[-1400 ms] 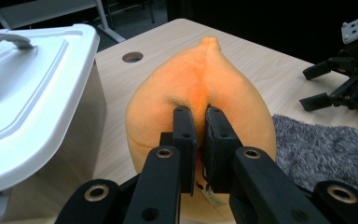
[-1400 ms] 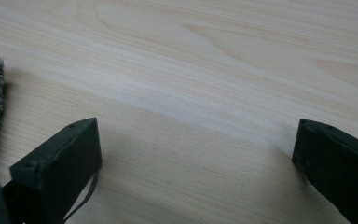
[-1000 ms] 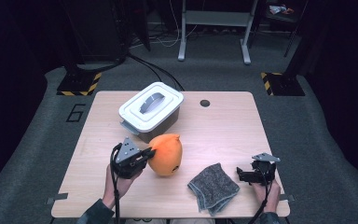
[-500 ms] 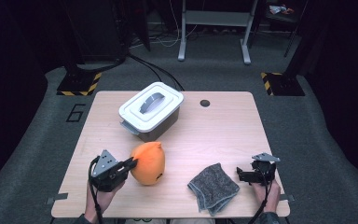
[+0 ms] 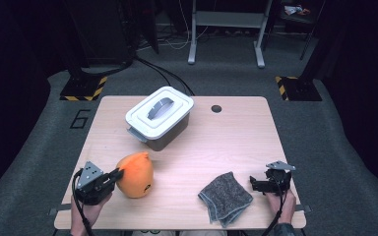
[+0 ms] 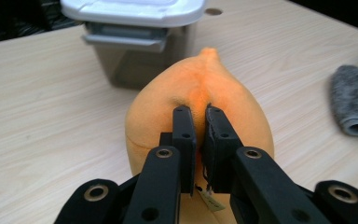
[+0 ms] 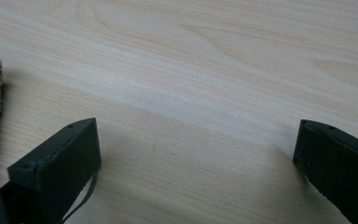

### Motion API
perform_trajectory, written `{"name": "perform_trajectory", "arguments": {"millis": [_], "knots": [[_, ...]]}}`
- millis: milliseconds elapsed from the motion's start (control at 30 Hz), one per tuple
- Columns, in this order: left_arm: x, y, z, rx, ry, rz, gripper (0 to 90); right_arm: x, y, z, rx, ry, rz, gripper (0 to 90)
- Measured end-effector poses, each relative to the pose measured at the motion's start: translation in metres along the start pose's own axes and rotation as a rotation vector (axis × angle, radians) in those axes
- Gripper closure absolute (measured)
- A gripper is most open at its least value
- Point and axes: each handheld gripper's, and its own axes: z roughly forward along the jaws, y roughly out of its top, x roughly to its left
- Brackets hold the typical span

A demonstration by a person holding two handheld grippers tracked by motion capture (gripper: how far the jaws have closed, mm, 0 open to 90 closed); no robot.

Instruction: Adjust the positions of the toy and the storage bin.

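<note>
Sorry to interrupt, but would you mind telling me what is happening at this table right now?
A person is working with a two-jaw gripper in each hand. The left gripper is shut on a pinch of the orange plush toy, which sits near the table's front left. The right gripper rests open on the table beside the folded grey cloth, holding nothing. Behind the toy stands a grey bin with its white lid on.

Table [image 5: 236, 142] brightly lit from above, surrounding floor dark. Soft shadows under box [image 5: 160, 117]. High view slightly soft; right gripper view jaws blurred.
</note>
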Motion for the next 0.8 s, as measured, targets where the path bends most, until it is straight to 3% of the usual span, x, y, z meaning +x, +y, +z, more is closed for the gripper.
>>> {"name": "perform_trajectory", "arguments": {"millis": [133,267,367,433,567,633,767,800], "knots": [[0.018,-0.001,0.004,0.018,0.027,-0.033,83.7,0.0,0.0,0.0,0.001,0.0,0.001,0.0],[0.03,-0.001,0.011,0.045,0.08,-0.032,81.9,0.0,0.0,0.0,0.002,0.0,0.0,0.0],[0.037,0.0,0.015,0.054,0.109,-0.046,76.5,0.0,0.0,0.0,0.003,0.001,0.001,0.0],[0.041,0.002,0.017,0.059,0.124,-0.059,67.9,0.0,0.0,0.0,0.005,0.001,0.007,0.0],[0.041,0.006,0.019,0.056,0.12,-0.068,56.3,0.0,0.0,0.0,0.005,0.0,0.008,0.0],[0.04,0.005,0.026,0.098,0.099,-0.048,56.0,0.0,0.0,0.0,0.005,0.001,0.008,0.0],[0.045,-0.001,0.035,0.122,0.074,-0.084,55.7,0.0,0.0,0.0,0.006,0.001,0.008,0.0],[0.046,-0.001,0.036,0.123,0.072,-0.076,56.0,0.0,0.0,0.0,0.005,0.001,0.008,0.0]]}}
